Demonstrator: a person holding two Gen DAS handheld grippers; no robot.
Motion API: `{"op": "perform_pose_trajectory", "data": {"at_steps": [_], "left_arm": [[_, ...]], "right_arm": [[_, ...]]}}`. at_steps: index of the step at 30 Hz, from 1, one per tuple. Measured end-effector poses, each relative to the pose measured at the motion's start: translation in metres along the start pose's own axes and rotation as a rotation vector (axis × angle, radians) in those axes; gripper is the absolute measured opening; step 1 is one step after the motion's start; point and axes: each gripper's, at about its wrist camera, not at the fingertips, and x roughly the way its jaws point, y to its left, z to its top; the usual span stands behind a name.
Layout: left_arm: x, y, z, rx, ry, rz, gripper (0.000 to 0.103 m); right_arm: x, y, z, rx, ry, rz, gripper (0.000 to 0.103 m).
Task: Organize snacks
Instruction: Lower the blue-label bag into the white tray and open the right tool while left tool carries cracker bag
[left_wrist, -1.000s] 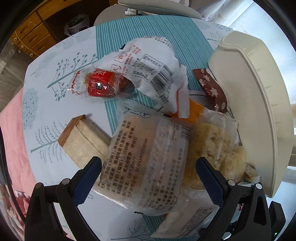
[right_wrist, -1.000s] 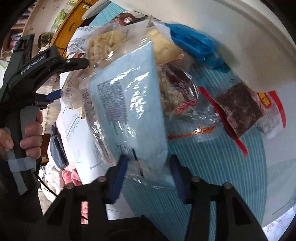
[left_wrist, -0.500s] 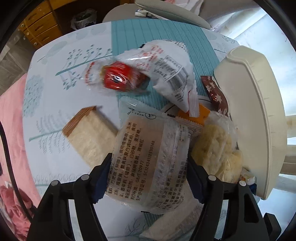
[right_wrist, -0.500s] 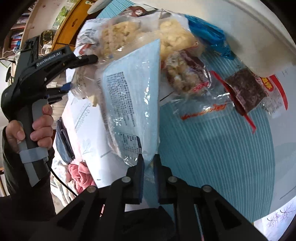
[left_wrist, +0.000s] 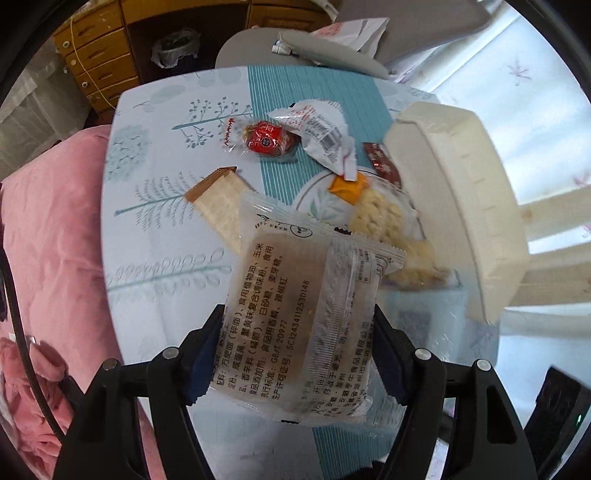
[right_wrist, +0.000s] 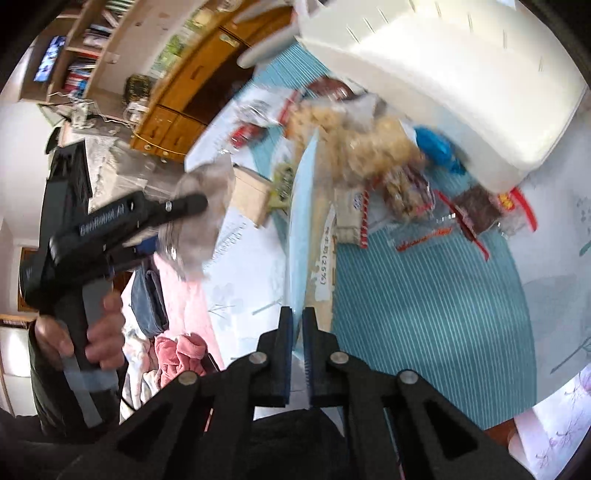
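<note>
Beside cream basket (left_wrist: 476, 206), snack packets (left_wrist: 388, 221) on table, none visibly inside.

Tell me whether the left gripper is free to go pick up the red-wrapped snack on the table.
Probably not as things stand: the left gripper is shut on a clear noodle packet. The path to the red snack looks open, but the packet must be set down first.

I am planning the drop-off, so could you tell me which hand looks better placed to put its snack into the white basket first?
Probably right: the right gripper, pinching the light blue packet, has the white basket looming just ahead.
</note>
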Motion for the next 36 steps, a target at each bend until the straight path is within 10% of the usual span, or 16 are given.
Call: {"op": "perform_pose_trajectory", "data": {"at_steps": [18,36], "left_arm": [[-0.059,-0.049,-0.061,-0.094,-0.187,-0.057,0.071],[-0.041,-0.207,-0.044,-0.068,-0.341,-0.096,0.072]], "right_arm": [[-0.088,0.023,0.026,-0.286,-0.174,0.100,0.003],[-0.167,-0.049,0.106,-0.460,-0.235,0.116,0.003]]}}
